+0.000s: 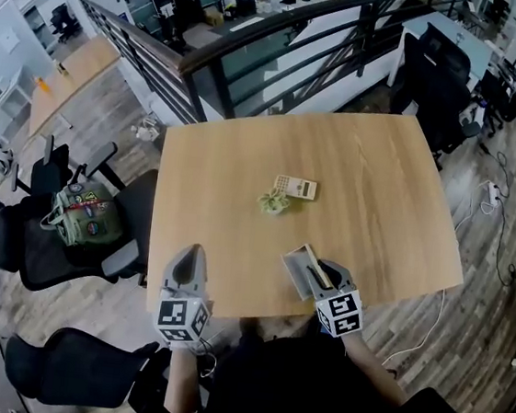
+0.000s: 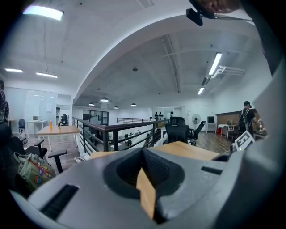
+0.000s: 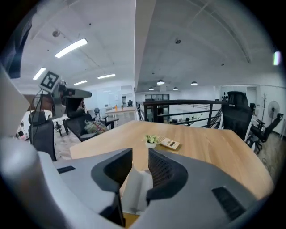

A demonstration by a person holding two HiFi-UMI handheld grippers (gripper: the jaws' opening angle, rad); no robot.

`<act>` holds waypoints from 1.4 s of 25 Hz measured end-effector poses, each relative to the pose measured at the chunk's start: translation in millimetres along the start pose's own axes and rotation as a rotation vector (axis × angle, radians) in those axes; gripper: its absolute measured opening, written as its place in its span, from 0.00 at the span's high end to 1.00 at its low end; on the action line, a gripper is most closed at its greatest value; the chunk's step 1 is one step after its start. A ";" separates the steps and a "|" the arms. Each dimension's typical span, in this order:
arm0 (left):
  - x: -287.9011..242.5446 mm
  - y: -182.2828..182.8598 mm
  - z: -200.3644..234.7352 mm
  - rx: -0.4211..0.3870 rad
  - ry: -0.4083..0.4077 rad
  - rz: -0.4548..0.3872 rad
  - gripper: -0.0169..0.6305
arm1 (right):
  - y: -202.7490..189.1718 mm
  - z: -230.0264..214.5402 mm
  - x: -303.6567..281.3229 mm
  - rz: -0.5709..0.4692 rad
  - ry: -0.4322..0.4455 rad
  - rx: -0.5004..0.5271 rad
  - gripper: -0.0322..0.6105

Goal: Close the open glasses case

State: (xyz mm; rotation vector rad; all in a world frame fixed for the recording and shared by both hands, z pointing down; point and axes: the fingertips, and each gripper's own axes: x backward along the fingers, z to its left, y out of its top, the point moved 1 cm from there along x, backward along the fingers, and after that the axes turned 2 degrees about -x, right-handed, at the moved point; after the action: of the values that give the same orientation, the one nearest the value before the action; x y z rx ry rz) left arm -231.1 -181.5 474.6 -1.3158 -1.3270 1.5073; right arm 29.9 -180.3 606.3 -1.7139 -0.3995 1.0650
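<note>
Head view: a grey glasses case [image 1: 299,272] is seen open at six o'clock on the wooden table [image 1: 379,196], beside the right gripper [image 1: 322,271]. Left gripper view: the jaws of the left gripper [image 2: 143,154] are pressed together. Right gripper view: jaws are spread about the case, judged light and stiff; the lid's rim is best pushed.

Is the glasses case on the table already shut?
No: the glasses case lies open on the table, its inside showing.
</note>
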 end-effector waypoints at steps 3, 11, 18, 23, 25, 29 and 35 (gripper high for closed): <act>-1.2 -5.4 8.3 0.002 0.011 0.007 0.97 | -43.3 15.0 -30.5 0.155 0.021 0.072 0.76; 3.1 -6.9 28.2 0.004 0.042 0.016 0.97 | -124.3 49.4 -68.7 0.454 0.077 0.250 0.76; 5.5 -10.6 32.4 0.006 0.048 0.029 0.97 | -141.1 58.5 -76.1 0.517 0.038 0.366 0.83; 8.4 -12.5 31.1 0.008 0.043 0.033 0.97 | -140.8 52.2 -72.1 0.506 0.026 0.280 0.89; 8.8 -12.4 29.8 0.007 0.039 0.033 0.97 | -138.0 51.4 -68.8 0.501 0.073 0.164 0.92; 7.6 -11.4 28.1 0.005 0.033 0.030 0.97 | -136.5 50.8 -64.8 0.494 0.235 -0.295 0.92; 9.2 -10.0 23.5 -0.006 0.018 0.028 0.97 | -137.3 23.4 -58.5 0.391 0.417 -1.139 0.92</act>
State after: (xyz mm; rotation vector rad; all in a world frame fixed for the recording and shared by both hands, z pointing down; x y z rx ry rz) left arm -257.0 -176.2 481.0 -1.3544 -1.3073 1.5078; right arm 9.1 -150.6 752.9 -3.0566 -0.4407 0.7075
